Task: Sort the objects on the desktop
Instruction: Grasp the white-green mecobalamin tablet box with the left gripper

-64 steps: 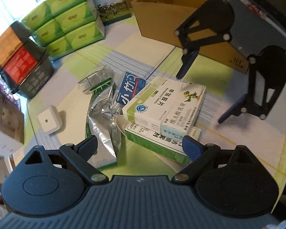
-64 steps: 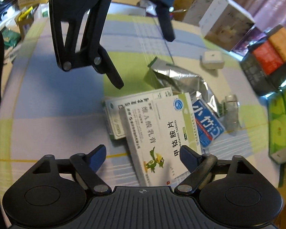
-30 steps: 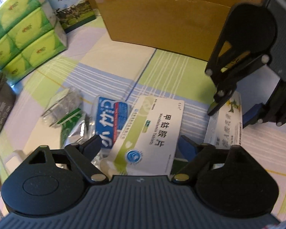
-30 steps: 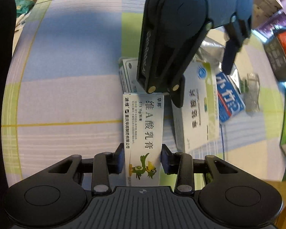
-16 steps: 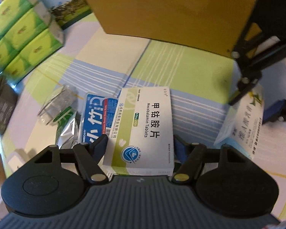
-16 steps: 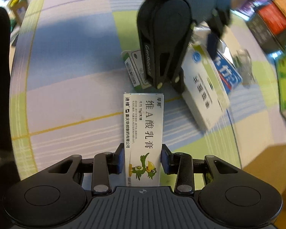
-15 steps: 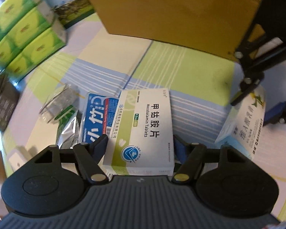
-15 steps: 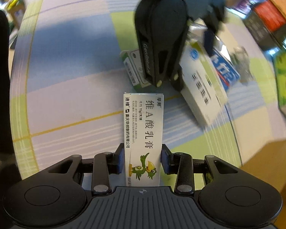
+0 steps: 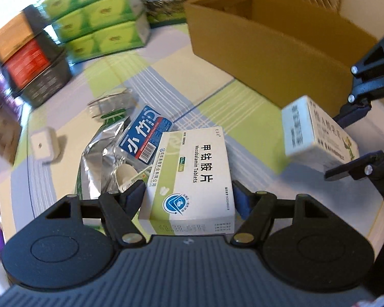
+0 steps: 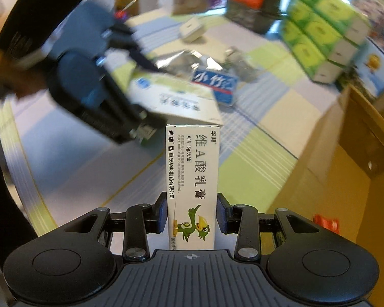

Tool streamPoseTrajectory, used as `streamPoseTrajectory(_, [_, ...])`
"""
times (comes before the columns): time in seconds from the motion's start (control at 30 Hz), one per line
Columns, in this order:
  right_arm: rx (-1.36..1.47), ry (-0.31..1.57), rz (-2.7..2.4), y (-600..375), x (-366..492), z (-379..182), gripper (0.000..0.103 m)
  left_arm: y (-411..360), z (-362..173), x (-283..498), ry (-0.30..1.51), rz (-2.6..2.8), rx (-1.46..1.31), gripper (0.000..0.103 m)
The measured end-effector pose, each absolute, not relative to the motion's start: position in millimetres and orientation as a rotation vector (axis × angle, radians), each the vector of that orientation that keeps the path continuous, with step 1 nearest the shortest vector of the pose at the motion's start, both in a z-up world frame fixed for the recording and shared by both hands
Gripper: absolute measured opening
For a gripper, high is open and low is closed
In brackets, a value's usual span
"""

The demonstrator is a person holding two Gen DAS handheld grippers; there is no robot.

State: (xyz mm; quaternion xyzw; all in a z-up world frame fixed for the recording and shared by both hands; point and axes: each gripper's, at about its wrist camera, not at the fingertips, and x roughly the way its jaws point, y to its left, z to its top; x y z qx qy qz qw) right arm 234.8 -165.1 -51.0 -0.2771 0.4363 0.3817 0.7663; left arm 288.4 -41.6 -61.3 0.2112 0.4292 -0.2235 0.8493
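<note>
Both boxes have come up off the pile since 1 second ago, so we now carry the tablet box [image 9: 192, 174] clamped in our left gripper [image 9: 189, 197] and the ointment box [image 10: 192, 184] pinched in our right gripper [image 10: 192, 221] toward the cardboard carton [image 9: 268, 43] at 1 o'clock, while the foil pouch [image 9: 99, 153] and blue packet [image 9: 146, 133] at 10 o'clock wait unsorted, nothing blocking the way.

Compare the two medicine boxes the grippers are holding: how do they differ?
The Mecobalamin Tablets box is wide and flat; the bird-logo ointment box is narrow and long. The tablets box fills a wide gap between the left gripper fingers, while the right gripper pinches the ointment box across its narrow width. The tablets box carries green bands and a blue round logo; the ointment box shows a green cartoon bird. Both are white cartons held clear of the table.
</note>
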Motion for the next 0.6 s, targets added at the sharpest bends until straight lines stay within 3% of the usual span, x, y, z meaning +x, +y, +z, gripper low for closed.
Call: streamPoseTrajectory(0.6, [-0.227,0.876,0.652,-245.4,205.4,25.8,0.035,-67.0,5.4,197.8,0.754,-0.287,0.25,0.068])
